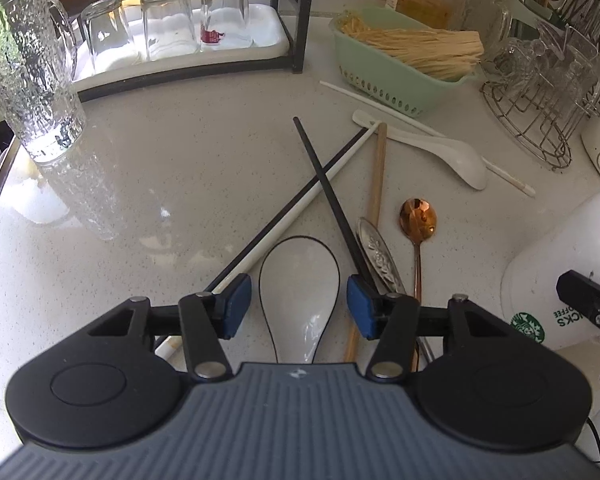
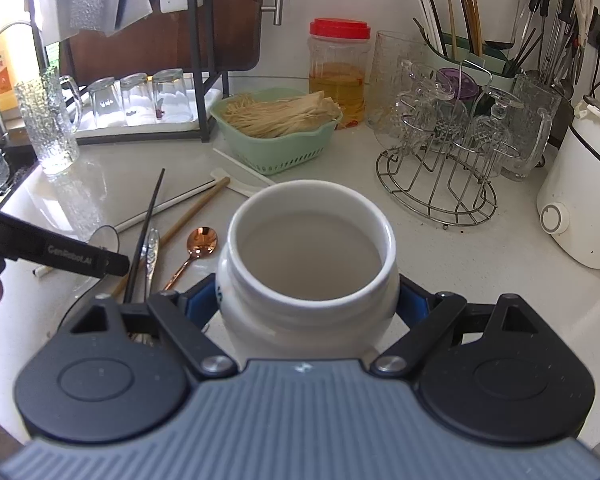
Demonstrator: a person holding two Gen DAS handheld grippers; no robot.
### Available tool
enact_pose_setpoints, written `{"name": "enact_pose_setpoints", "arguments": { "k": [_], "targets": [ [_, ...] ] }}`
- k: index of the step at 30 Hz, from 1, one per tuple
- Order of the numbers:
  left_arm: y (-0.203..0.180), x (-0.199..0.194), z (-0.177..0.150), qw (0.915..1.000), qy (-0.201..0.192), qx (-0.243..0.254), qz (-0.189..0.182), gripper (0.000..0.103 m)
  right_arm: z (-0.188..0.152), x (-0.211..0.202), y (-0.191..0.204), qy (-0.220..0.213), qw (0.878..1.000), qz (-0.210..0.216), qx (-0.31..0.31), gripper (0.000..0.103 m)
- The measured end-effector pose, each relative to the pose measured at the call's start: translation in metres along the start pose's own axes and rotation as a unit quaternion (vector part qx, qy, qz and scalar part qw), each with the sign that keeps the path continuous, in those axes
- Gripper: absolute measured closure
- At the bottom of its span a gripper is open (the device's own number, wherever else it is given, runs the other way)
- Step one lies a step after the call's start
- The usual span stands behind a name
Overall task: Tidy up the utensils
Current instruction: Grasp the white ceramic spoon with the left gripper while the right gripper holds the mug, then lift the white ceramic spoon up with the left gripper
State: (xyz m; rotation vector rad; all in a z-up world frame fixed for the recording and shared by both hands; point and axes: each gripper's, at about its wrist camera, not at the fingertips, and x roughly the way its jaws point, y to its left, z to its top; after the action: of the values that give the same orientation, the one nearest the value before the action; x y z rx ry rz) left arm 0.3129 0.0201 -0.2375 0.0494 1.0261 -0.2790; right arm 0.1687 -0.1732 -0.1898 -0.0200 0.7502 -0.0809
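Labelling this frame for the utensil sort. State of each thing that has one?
Left gripper: open, jaws either side of the white spoon, pads not touching it.
Right gripper: shut on the white mug.
White mug: upright, empty.
Three glasses: upside down on the tray.
Jar: red lid on.
Black chopstick: lying crossed over the white chopstick.

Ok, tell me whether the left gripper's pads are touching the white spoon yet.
Apart. The left wrist view shows the white spoon lying between the left gripper pads, with bare counter visible on both sides.
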Motion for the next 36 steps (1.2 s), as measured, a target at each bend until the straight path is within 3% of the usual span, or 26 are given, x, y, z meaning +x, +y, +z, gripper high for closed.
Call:
{"name": "enact_pose_setpoints", "arguments": {
  "k": [3, 25, 36],
  "targets": [
    [-0.001, 0.001, 0.001, 1.0000, -0.005, 0.002, 0.002, 0.054, 0.000, 0.000, 0.001, 0.000, 1.000, -0.002, -0.002, 0.011],
    [-0.014, -0.050, 0.015, 0.9985, -0.043, -0.003, -0.035, 0.055, -0.001, 0.001, -0.001, 0.000, 1.000, 0.007, -0.011, 0.011],
    [-0.037, -0.082, 0.005, 0.9977, -0.061, -0.013, -0.024, 0.055, -0.002, 0.000, -0.005, -0.004, 0.999, 0.033, -0.034, 0.012]
  ]
}}
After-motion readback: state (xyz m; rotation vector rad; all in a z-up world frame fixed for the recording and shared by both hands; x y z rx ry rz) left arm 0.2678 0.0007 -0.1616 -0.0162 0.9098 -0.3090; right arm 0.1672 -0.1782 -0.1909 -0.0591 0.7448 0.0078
